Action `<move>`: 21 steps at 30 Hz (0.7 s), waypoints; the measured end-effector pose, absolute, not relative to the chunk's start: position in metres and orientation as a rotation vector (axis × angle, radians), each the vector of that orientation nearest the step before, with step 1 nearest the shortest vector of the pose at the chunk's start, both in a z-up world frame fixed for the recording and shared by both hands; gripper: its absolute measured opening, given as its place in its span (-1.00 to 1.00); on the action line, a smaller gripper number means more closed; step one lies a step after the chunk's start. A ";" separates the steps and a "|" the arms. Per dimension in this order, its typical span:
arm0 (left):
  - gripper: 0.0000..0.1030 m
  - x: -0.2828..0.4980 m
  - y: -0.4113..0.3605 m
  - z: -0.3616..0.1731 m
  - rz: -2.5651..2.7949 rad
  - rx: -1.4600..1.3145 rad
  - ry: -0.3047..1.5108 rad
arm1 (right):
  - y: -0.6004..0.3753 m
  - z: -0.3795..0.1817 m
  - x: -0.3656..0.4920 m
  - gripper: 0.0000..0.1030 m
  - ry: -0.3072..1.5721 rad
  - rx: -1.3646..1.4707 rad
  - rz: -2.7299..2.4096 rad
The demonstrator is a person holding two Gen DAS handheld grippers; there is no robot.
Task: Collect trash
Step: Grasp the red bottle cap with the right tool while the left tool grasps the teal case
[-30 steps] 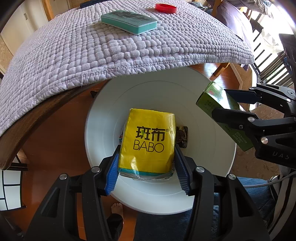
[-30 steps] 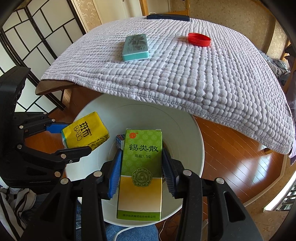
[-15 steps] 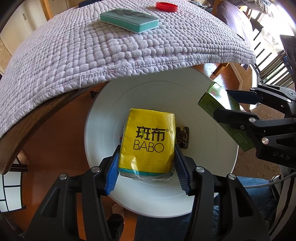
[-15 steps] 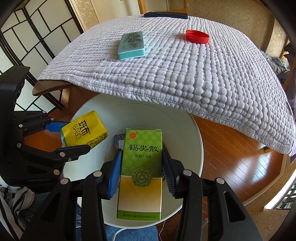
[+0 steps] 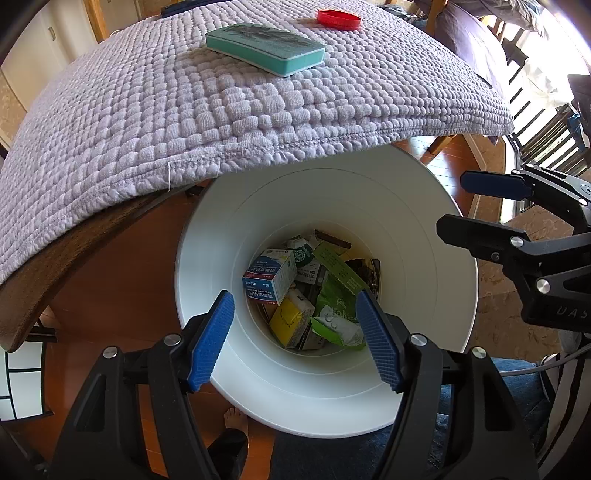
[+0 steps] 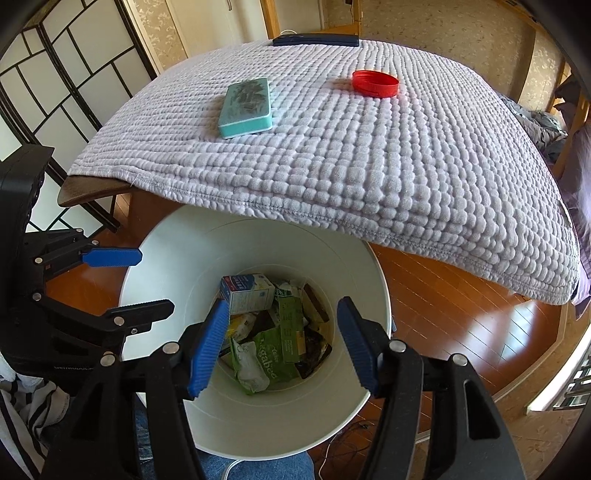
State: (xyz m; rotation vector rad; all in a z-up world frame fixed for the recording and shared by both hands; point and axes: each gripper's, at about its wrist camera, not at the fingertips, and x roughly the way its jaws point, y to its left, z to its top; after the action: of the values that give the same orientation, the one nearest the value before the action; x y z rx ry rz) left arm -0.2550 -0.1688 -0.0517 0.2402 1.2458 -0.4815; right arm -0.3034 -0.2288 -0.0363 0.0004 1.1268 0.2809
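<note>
A white round bin (image 5: 436,236) (image 6: 177,266) stands on the floor under the table edge. Inside lie several boxes and wrappers, among them the yellow tissue pack (image 5: 290,317) and the green box (image 5: 338,269) (image 6: 290,328). My left gripper (image 5: 295,338) hangs open and empty above the bin; it also shows at the left of the right wrist view (image 6: 129,280). My right gripper (image 6: 282,345) hangs open and empty above the bin; it shows at the right of the left wrist view (image 5: 476,206).
A table with a lilac quilted cloth (image 6: 351,155) overhangs the bin's far side. On it lie a teal tin (image 6: 245,107) (image 5: 264,46), a red lid (image 6: 375,83) (image 5: 338,19) and a dark flat thing (image 6: 316,40) at the far edge. Wood floor (image 6: 443,302) surrounds the bin.
Both grippers have opened. The yellow tissue pack and the green box have dropped from them into the bin. Both grippers hang a little closer to the table.
</note>
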 end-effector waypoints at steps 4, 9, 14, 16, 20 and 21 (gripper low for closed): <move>0.36 -0.257 -0.170 -0.043 -0.480 0.245 1.230 | -0.233 -0.026 -0.307 0.17 1.109 -0.001 0.274; 0.36 -0.252 -0.173 -0.018 -0.483 0.212 1.198 | -0.240 -0.002 -0.308 0.17 1.049 -0.022 0.262; 0.36 -0.242 -0.173 0.012 -0.457 0.161 1.159 | -0.254 0.024 -0.300 0.17 0.982 -0.053 0.236; 0.36 -0.233 -0.174 0.021 -0.418 0.119 1.151 | -0.260 0.033 -0.292 0.17 0.954 -0.061 0.222; 0.45 -0.205 -0.179 0.028 -0.341 -0.002 1.155 | -0.272 0.040 -0.263 0.17 0.919 -0.078 0.201; 0.45 -0.198 -0.180 0.029 -0.329 -0.029 1.158 | -0.272 0.039 -0.254 0.17 0.915 -0.086 0.198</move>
State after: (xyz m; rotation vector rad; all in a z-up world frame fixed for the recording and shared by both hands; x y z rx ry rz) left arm -0.1976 -0.1803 0.0288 -0.0286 1.1576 -0.3294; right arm -0.2545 -0.2720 0.0386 -0.0856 0.9148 0.1980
